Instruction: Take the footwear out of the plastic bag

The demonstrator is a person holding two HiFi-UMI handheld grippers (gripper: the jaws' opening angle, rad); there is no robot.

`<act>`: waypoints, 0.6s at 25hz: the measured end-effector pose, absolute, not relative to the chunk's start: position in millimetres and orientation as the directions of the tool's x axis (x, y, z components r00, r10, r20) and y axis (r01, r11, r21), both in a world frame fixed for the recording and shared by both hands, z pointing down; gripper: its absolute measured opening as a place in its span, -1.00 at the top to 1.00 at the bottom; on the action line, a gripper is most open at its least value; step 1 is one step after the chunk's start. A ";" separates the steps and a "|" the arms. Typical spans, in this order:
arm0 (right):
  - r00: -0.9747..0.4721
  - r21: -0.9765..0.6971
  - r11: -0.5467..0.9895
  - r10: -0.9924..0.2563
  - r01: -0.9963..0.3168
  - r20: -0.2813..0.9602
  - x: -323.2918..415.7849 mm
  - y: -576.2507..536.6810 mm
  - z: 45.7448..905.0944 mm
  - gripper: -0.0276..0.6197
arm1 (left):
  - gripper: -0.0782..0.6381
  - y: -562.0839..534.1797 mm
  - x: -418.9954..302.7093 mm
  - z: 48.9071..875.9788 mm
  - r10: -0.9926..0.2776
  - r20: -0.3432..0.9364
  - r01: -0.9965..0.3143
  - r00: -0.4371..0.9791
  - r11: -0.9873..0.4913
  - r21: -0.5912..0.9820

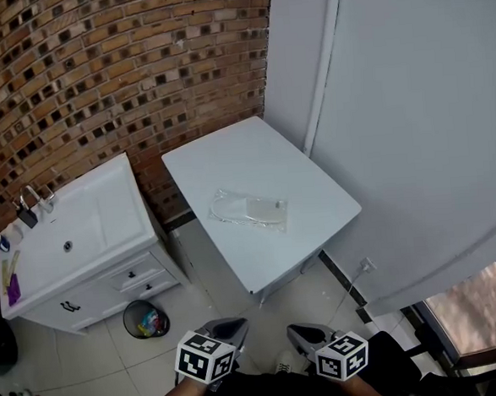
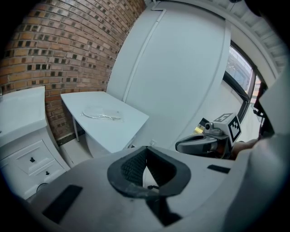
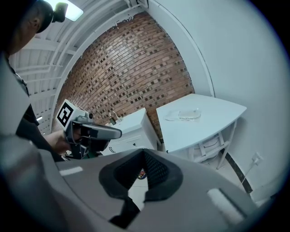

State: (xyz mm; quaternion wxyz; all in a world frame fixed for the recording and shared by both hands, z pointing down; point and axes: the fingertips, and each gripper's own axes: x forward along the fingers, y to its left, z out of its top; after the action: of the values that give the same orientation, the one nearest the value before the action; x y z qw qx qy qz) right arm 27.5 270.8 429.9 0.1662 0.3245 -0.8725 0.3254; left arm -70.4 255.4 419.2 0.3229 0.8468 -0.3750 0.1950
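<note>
Task not begun: the plastic bag [image 1: 249,210] lies flat on the bench [image 1: 315,188] at 12 o'clock, well apart from you, the footwear inside too faint to confirm. Your left gripper [image 1: 229,326] and right gripper [image 1: 301,333] have fingers together, empty. The sink cabinet [image 1: 109,270] at 10 o'clock and waste bin [image 1: 146,318] at 9 seem no obstruction.

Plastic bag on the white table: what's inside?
The plastic bag lies flat on the white table. Through its clear film only pale, flat contents show, too small to tell as footwear. Nothing covers the bag.
</note>
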 end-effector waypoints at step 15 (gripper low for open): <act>-0.769 -0.458 0.631 -0.403 -0.626 0.496 109.6 252.6 432.2 0.91 | 0.76 251.7 14.5 422.3 -0.535 0.583 -0.787 0.611 -0.484 0.381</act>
State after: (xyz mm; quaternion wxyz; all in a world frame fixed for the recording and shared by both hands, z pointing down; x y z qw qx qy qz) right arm 109.6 252.6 432.2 0.1765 0.2906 -0.8857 0.3162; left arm 14.5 251.7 422.3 0.3199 0.8387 -0.3943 0.1971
